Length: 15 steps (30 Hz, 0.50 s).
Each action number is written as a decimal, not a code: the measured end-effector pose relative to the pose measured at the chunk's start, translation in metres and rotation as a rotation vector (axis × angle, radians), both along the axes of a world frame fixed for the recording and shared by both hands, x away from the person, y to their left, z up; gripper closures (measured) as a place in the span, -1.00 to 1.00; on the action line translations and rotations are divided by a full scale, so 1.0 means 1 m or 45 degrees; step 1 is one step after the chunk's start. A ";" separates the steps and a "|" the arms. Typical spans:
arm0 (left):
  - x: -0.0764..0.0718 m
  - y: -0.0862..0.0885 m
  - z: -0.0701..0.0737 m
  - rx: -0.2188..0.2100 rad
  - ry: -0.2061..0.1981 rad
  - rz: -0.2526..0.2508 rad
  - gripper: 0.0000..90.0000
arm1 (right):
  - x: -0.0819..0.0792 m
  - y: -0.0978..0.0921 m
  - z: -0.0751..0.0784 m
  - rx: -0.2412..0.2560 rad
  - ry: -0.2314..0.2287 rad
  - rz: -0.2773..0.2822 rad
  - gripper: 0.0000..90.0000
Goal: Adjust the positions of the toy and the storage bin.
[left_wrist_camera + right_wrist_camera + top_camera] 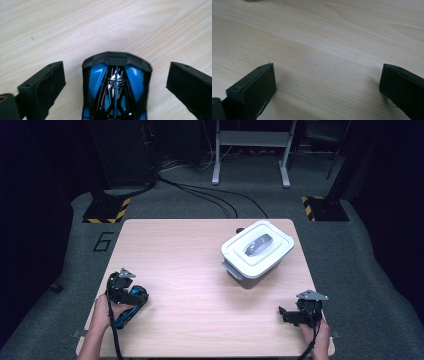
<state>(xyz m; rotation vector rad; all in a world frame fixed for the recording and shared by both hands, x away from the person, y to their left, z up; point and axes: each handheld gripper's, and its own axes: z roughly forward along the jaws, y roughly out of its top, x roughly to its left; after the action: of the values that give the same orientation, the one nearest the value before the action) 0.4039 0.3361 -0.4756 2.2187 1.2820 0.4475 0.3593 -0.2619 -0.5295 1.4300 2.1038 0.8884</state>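
Blue and black, the toy car (117, 87) lies on the pale wood table (190, 265) at its near left corner, right between the wide-open jaws of the left claw (115, 82). Neither jaw touches it; there is a clear gap on each side, and the car sits roughly centred between them.

The step in hand looks like a grasp of the car. To do it well, the left claw should stay square to the car's length, come low enough that the jaws meet the flat sides and not the sloping glossy top, and close evenly so the car is not pushed sideways. A gentle squeeze should do, since the shiny shell may slip under a hard pinch.

The right claw (327, 85) rests at the near right of the table, jaws spread wide, holding nothing, with bare wood between them. In the high view it sits well apart from the car.

A white lidded box (257, 249) with a grey handle stands at the far right of the table.

No brand shows on the car or box. On the floor left of the table a mark (102, 241) reads like a "6".
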 end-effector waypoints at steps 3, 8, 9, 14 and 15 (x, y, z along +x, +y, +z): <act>-0.006 -0.007 0.010 -0.005 -0.040 -0.014 -1.00 | 0.000 0.000 0.000 0.000 0.000 0.001 -1.00; -0.016 -0.031 0.023 0.009 -0.093 -0.095 -1.00 | 0.000 0.000 0.000 0.001 0.000 0.001 -1.00; -0.017 -0.035 0.024 0.011 -0.107 -0.107 -1.00 | 0.000 0.000 0.000 0.001 0.000 0.001 -1.00; -0.028 -0.066 0.024 0.046 -0.122 -0.194 -1.00 | 0.000 0.000 0.000 0.000 0.000 0.001 -1.00; -0.029 -0.070 0.023 0.042 -0.125 -0.207 -1.00 | 0.000 0.000 0.000 0.000 0.000 0.001 -1.00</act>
<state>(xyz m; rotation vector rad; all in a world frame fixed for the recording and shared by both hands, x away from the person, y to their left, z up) 0.3746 0.2657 -0.4526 2.2769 1.0421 0.5107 0.3594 -0.2619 -0.5295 1.4289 2.1046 0.8893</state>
